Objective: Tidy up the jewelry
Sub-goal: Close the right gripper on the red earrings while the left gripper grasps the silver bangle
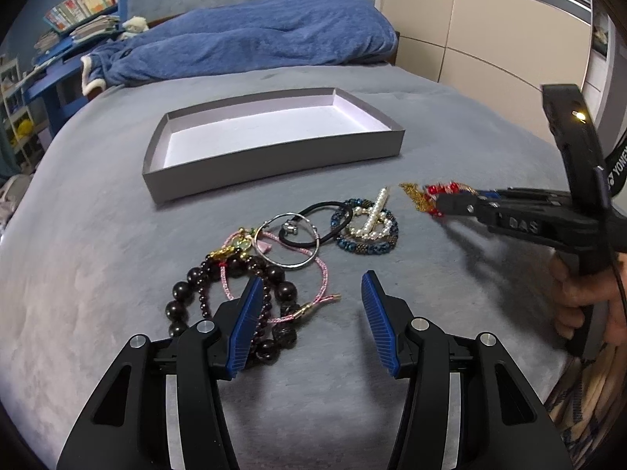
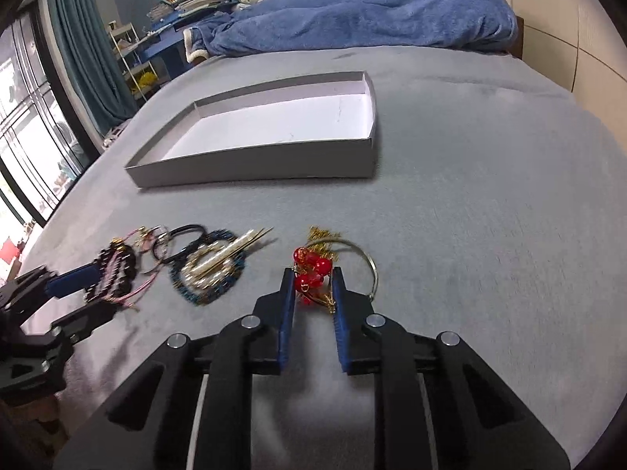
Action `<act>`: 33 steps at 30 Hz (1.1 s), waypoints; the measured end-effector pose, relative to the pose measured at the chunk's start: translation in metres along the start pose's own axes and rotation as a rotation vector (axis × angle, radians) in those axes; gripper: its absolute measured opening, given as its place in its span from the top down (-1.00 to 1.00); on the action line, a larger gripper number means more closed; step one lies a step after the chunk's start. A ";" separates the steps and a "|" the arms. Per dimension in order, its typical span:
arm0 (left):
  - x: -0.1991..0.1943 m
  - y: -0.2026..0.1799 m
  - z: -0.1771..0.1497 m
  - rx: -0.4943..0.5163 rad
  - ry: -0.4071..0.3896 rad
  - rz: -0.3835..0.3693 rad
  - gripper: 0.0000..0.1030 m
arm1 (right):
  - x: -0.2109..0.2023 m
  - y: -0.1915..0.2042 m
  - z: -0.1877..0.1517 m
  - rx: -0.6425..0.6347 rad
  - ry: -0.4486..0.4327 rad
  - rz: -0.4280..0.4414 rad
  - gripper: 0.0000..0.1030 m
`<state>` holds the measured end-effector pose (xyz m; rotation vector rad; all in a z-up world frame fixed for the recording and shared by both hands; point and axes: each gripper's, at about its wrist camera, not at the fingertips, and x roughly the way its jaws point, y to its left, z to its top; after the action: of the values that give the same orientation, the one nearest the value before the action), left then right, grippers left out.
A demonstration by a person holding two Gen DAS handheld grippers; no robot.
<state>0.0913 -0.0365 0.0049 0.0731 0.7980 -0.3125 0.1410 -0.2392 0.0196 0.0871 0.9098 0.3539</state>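
"DAS" on right gripper [image 1: 446, 204]; "YONE" on strap [image 1: 617, 174]

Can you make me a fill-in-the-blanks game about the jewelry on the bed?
1. The gray box on the bed has ____ inside it.
2. The right gripper has beads of the color ____ between its fingers.
3. The left gripper has its fingers ____.
4. The blanket behind the box is ____.

Missing words: nothing; red; open; blue

The left claw [image 1: 311, 293] hovers open over the bed [image 1: 450, 125], dark bead bracelets [image 1: 184, 305] beside it. Beyond lies the grey box [image 1: 274, 156]; the right claw [image 1: 446, 203] meets red-and-gold jewelry [image 1: 421, 194].
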 end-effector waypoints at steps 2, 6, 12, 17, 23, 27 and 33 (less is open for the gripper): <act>-0.002 -0.002 0.001 0.002 -0.006 -0.005 -0.04 | -0.007 0.006 -0.005 -0.026 0.001 0.007 0.66; -0.007 -0.006 0.002 0.009 -0.022 -0.013 -0.05 | -0.012 0.015 -0.016 -0.031 0.025 0.028 0.69; -0.007 -0.012 0.000 0.018 -0.016 -0.015 -0.05 | -0.019 0.025 -0.029 -0.061 0.046 0.030 0.68; -0.008 -0.018 -0.001 0.036 -0.020 -0.011 -0.05 | -0.022 0.023 -0.029 -0.060 0.016 0.021 0.58; -0.006 -0.022 -0.003 0.047 -0.010 -0.004 -0.05 | -0.031 0.022 -0.025 -0.058 -0.037 0.072 0.86; -0.008 -0.025 -0.001 0.050 -0.021 -0.010 -0.05 | -0.042 0.020 -0.023 -0.053 -0.079 0.099 0.86; -0.007 -0.037 0.004 0.067 -0.022 -0.024 -0.05 | -0.073 0.008 -0.013 0.003 -0.226 0.155 0.86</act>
<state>0.0782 -0.0702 0.0145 0.1223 0.7669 -0.3622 0.0874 -0.2574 0.0686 0.1969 0.6816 0.4769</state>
